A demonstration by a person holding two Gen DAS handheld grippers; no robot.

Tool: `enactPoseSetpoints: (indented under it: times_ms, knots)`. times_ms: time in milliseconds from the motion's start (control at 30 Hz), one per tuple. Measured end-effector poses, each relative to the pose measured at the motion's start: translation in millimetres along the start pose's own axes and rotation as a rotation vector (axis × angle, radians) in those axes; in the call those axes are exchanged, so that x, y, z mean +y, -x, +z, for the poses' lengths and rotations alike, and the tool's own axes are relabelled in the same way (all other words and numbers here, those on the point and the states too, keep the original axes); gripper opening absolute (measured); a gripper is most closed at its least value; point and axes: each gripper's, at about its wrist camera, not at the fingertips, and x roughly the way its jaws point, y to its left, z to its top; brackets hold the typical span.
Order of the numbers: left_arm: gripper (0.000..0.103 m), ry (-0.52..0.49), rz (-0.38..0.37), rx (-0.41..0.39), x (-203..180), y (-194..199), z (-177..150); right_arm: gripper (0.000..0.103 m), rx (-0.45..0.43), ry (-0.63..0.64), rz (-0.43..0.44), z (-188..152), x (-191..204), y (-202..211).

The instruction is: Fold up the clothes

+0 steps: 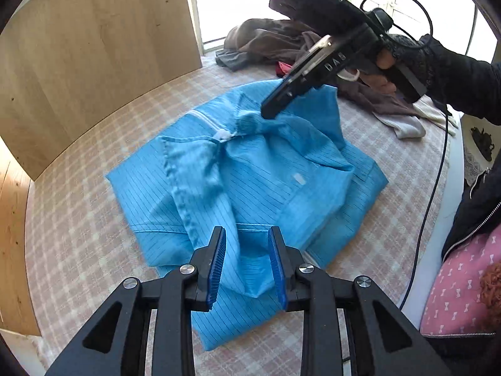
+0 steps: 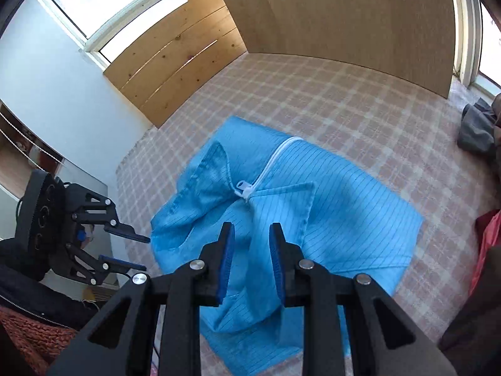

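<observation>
Two grippers were over a blue garment (image 1: 250, 188) that lay partly folded on a pink checked bedcover (image 1: 94, 188). The left gripper (image 1: 247, 266) hovered above the garment's near edge with its jaws apart and nothing between them. The right gripper (image 2: 252, 263) was likewise released, jaws apart above the cloth; seen from the left wrist view, its fingers (image 1: 275, 106) pointed down close to the collar area, and contact could not be confirmed. The white zipper (image 2: 272, 163) ran up the garment's middle, with collar flaps spread to either side. A heap of dark clothes (image 1: 269, 44) lay beyond, near the window. A wooden board (image 1: 94, 47) stood behind the bedcover.
</observation>
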Motion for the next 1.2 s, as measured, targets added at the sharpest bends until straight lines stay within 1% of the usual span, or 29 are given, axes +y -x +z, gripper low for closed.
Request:
enactPoseSetpoints:
  times_ms: [33,67,100,133,167,233,267,300,333,367,433,467,533,567,633,667,700,733,767,800,900,967,1000,1033,1067,1100,1133,1200]
  knots:
    - [0.026,0.024,-0.015,0.037,5.9,-12.6,-3.1,0.023,0.009,0.004,-0.031,4.6,-2.8,-5.2]
    - [0.026,0.005,-0.025,0.084,3.5,-22.6,-10.1,0.023,0.017,0.008,-0.062,9.2,-5.6,-10.3]
    - [0.024,-0.02,-0.033,0.132,-0.1,-32.2,-17.7,0.023,0.066,0.029,-0.082,4.1,-3.9,-21.5]
    - [0.024,-0.051,-0.027,0.134,-5.2,-30.0,-22.4,0.023,0.126,0.056,-0.1,-3.9,-1.1,-34.4]
    - [0.024,-0.04,-0.024,0.102,-5.5,-18.1,-23.5,0.023,0.165,0.103,-0.134,-10.2,5.0,-40.7]
    - [0.026,-0.006,-0.021,0.028,-4.4,8.1,-24.8,0.023,0.133,0.15,-0.14,-4.3,20.2,-25.9]
    - [0.026,0.023,-0.019,0.001,-2.2,19.8,-25.4,0.023,0.111,0.17,-0.139,-0.2,27.8,-17.0]
    - [0.026,0.037,-0.001,-0.019,-1.6,29.8,-26.4,0.023,0.089,0.19,-0.137,3.9,35.5,-8.1]
    - [0.026,0.033,0.018,-0.029,-2.7,35.4,-27.4,0.025,0.067,0.21,-0.136,7.9,43.2,0.8]
    - [0.027,0.028,0.037,-0.037,-4.0,40.3,-28.4,0.035,0.051,0.241,-0.122,16.3,51.7,2.9]
    - [0.027,0.017,0.064,-0.03,-6.5,39.0,-26.1,0.043,0.022,0.309,-0.086,35.3,69.3,3.1]
    - [0.027,0.02,0.067,-0.034,-8.1,36.3,-24.1,0.043,0.026,0.348,-0.089,45.5,75.7,-3.6]
    - [0.027,0.03,0.071,-0.037,-12.3,26.5,-19.7,0.043,0.057,0.444,-0.148,59.8,83.4,-24.2]
    - [0.027,0.035,0.072,-0.039,-14.4,21.4,-17.6,0.043,0.077,0.463,-0.169,64.5,82.5,-32.9]
    - [0.029,-0.003,0.091,-0.015,-20.5,7.7,-16.8,0.043,0.119,0.484,-0.207,72.8,78.0,-49.4]
    - [0.028,-0.023,0.12,0.014,-21.9,-2.0,-18.0,0.043,0.136,0.474,-0.193,74.5,73.7,-53.7]
    - [0.026,-0.034,0.134,0.043,-22.0,-10.5,-20.2,0.043,0.141,0.461,-0.182,75.0,70.1,-54.5]
    - [0.021,-0.044,0.145,0.07,-21.8,-18.7,-22.7,0.043,0.137,0.457,-0.175,75.0,68.6,-51.4]
    - [0.017,-0.043,0.146,0.078,-21.1,-22.4,-24.0,0.043,0.131,0.455,-0.168,75.0,67.7,-47.2]
    - [0.011,-0.04,0.144,0.082,-20.4,-25.3,-25.3,0.043,0.124,0.454,-0.16,74.9,66.7,-43.1]
    - [0.009,-0.03,0.183,0.058,-19.8,-21.0,-23.7,0.043,0.11,0.443,-0.123,78.2,64.1,-35.9]
    - [0.006,-0.065,0.244,0.036,-25.8,-15.8,-22.9,0.043,0.129,0.435,-0.07,82.4,62.4,-44.0]
    - [0.005,-0.096,0.276,0.024,-31.6,-12.4,-23.0,0.043,0.146,0.426,-0.025,85.3,62.0,-51.1]
    - [0.005,-0.129,0.308,0.012,-37.8,-8.9,-23.2,0.041,0.172,0.405,0.016,88.7,61.1,-59.0]
    - [0.005,-0.17,0.336,0.004,-45.7,-6.2,-24.3,0.028,0.199,0.381,0.056,92.2,59.9,-67.0]
    - [0.005,-0.213,0.363,-0.004,-53.9,-3.6,-25.5,0.017,0.218,0.362,0.066,94.7,58.1,-73.7]
    - [0.005,-0.244,0.371,0.001,-60.8,-3.1,-26.9,0.005,0.234,0.344,0.069,97.0,56.1,-80.0]
    - [0.005,-0.27,0.353,0.016,-70.7,-4.8,-30.7,0.005,0.256,0.242,0.119,101.6,40.0,-85.3]
